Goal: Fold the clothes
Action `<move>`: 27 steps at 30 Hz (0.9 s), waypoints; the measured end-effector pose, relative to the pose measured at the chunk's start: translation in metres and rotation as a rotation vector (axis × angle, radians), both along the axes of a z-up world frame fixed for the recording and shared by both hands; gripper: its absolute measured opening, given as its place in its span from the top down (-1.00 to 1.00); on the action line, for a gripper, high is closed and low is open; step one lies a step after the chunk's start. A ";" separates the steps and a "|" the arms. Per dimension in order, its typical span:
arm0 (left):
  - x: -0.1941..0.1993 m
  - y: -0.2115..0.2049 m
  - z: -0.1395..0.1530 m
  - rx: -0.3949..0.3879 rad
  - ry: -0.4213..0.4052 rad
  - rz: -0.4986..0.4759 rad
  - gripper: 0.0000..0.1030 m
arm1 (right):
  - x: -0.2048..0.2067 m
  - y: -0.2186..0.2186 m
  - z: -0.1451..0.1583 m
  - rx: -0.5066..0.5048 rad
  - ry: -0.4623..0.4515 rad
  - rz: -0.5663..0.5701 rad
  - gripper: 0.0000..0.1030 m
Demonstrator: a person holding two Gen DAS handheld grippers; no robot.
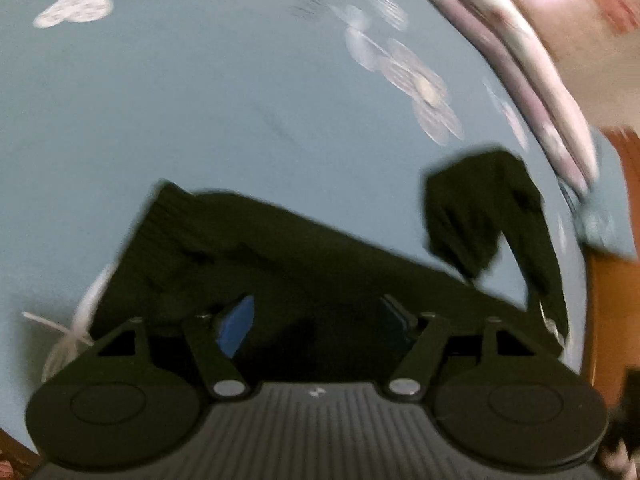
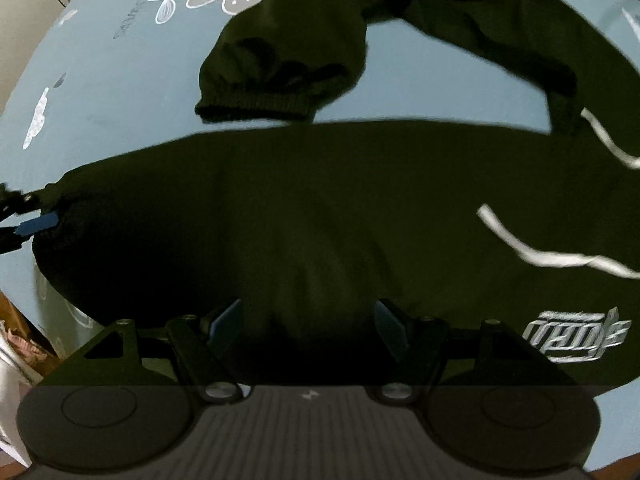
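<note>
Done: you have the dark hoodie [image 2: 320,208] doubled on the blue sheet [image 2: 120,92].
Left: sleeve [image 2: 280,72] lies untucked.
Jaws: left gripper [image 1: 316,320] and right gripper [image 2: 308,316] both gape, holding nothing.

Left wrist view motion-blurred. Dark hoodie [image 2: 320,208] cut off right of right gripper [image 2: 308,320]; its white logo [image 2: 576,334] unreadable.

Dark hooded sweatshirt [image 2: 320,208]: matt knit cloth, with ribbed sleeve cuff [image 2: 256,106], woven white drawcord [image 2: 532,252] and a pale printed logo [image 2: 576,334]. Bedsheet [image 2: 120,92]: smooth, matt blue cloth, flower-printed. Right gripper [image 2: 308,320]: matt black plastic, ridged housing, shiny metal pivot pins, blue pads [image 2: 228,318].
</note>
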State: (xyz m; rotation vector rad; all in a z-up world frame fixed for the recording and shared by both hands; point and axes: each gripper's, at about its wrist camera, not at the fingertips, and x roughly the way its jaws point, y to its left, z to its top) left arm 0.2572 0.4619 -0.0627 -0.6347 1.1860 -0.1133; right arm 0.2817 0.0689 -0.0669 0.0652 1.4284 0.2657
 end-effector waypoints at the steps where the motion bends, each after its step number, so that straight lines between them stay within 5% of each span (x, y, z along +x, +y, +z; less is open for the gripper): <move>1: -0.004 -0.003 -0.002 0.017 -0.003 -0.036 -0.34 | -0.004 -0.001 -0.007 -0.001 -0.001 -0.014 -0.49; 3: -0.011 -0.008 -0.006 0.084 -0.005 -0.074 -0.34 | -0.010 -0.004 -0.018 0.009 0.007 -0.045 -0.49; 7: -0.018 0.014 -0.028 0.226 0.090 0.016 -0.27 | -0.019 -0.012 -0.021 -0.008 -0.043 -0.108 -0.49; 13: -0.025 0.013 -0.020 0.352 0.095 -0.058 -0.24 | -0.025 -0.021 -0.038 -0.064 -0.089 -0.184 -0.50; 18: -0.026 0.019 -0.012 0.363 0.157 -0.005 -0.22 | -0.037 0.000 -0.042 0.001 -0.089 -0.161 -0.61; 23: -0.021 -0.002 0.014 0.346 0.140 -0.116 -0.22 | -0.043 -0.014 -0.025 -0.019 -0.158 -0.196 -0.62; 27: -0.004 -0.038 0.022 0.256 0.071 -0.233 -0.29 | -0.041 -0.049 -0.031 -0.036 -0.104 -0.306 -0.62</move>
